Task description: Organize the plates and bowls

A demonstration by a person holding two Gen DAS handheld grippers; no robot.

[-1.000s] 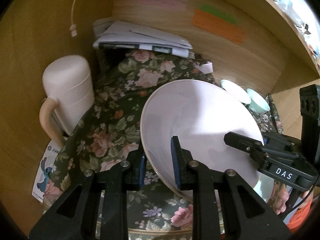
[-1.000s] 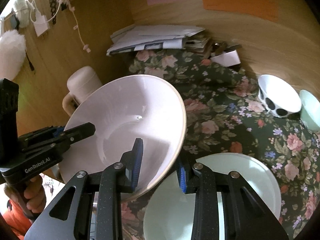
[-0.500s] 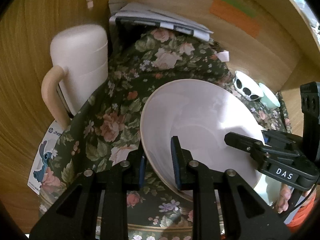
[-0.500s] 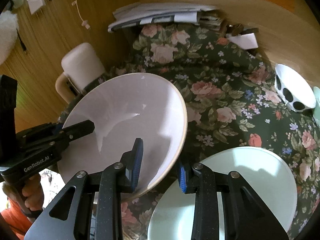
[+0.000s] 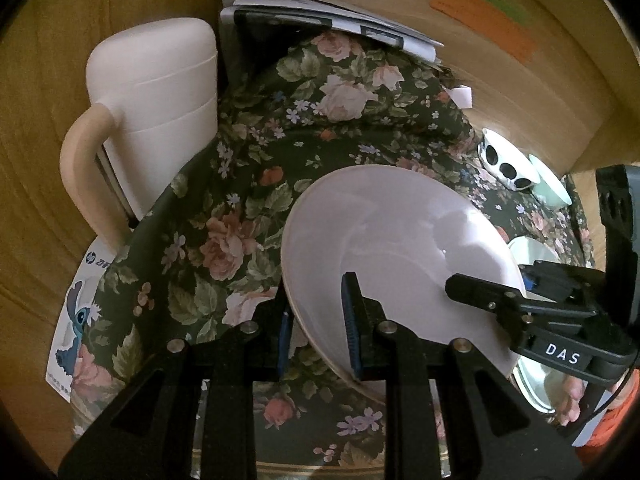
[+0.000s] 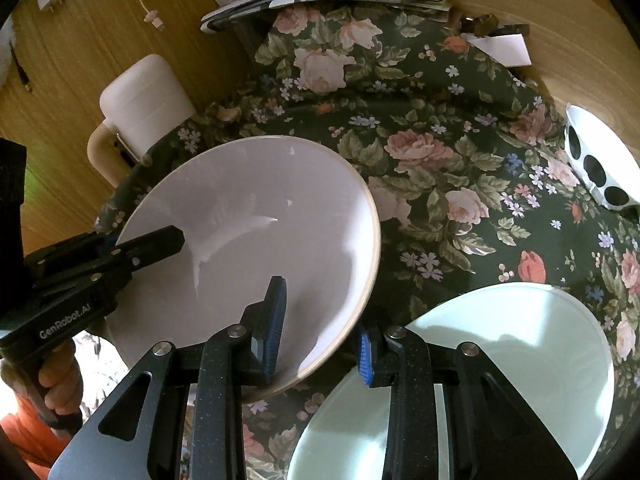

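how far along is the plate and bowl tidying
Nothing looks stacked yet. In hand: the pink bowl, its rim gripped by both the left gripper and right gripper. Left: the green plate, spotted bowl and small green bowl sit apart on the cloth.
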